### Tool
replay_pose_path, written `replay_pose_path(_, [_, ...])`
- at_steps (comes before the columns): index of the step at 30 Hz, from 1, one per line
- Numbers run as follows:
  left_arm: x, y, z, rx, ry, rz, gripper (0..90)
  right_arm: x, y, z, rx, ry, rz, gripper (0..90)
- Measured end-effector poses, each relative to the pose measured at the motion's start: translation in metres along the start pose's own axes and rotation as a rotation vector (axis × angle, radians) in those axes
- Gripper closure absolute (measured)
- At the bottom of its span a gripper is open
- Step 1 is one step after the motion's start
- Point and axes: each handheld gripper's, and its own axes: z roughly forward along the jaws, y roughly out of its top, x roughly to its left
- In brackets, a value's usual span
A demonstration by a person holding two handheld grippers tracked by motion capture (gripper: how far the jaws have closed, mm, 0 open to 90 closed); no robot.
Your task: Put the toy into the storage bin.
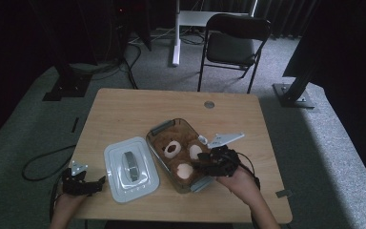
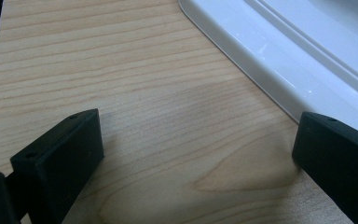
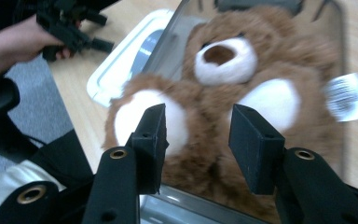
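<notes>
Right gripper [image 3: 196, 140] (jaws parted, empty) over teddy bear [image 3: 223, 93], head pointing away.

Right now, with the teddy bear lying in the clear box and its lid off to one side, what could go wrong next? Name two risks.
1. The teddy bear bulges up in the clear box, and its paper tag hangs over the rim; the lid may trap fur or tag and not seat.
2. The right gripper hangs open just above the bear's legs, so it could snag the plush and drag the bear out.
</notes>
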Motion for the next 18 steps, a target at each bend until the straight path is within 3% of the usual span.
replay_pose_path(3, [0.0,0.0,0.0,0.0,0.0,0.0,2.5,0.002,-0.001,0.01,0.031,0.008,-0.01,54.4])
replay_pose_path(5, [0.0,0.0,0.0,0.0,0.0,0.0,2.5,0.0,-0.001,0.027,0.065,0.008,-0.007,53.2])
replay_pose_path(7, [0.0,0.0,0.0,0.001,0.0,0.003,2.5,0.0,0.002,0.036,0.084,-0.035,-0.023,53.1])
replay_pose_path(12, [0.0,0.0,0.0,-0.001,0.0,-0.001,2.5,0.001,0.006,0.061,0.158,-0.041,-0.045,54.2])
replay_pose_path(18, [0.0,0.0,0.0,-0.002,0.0,-0.001,2.5,0.009,0.008,0.075,0.235,-0.098,-0.111,56.6])
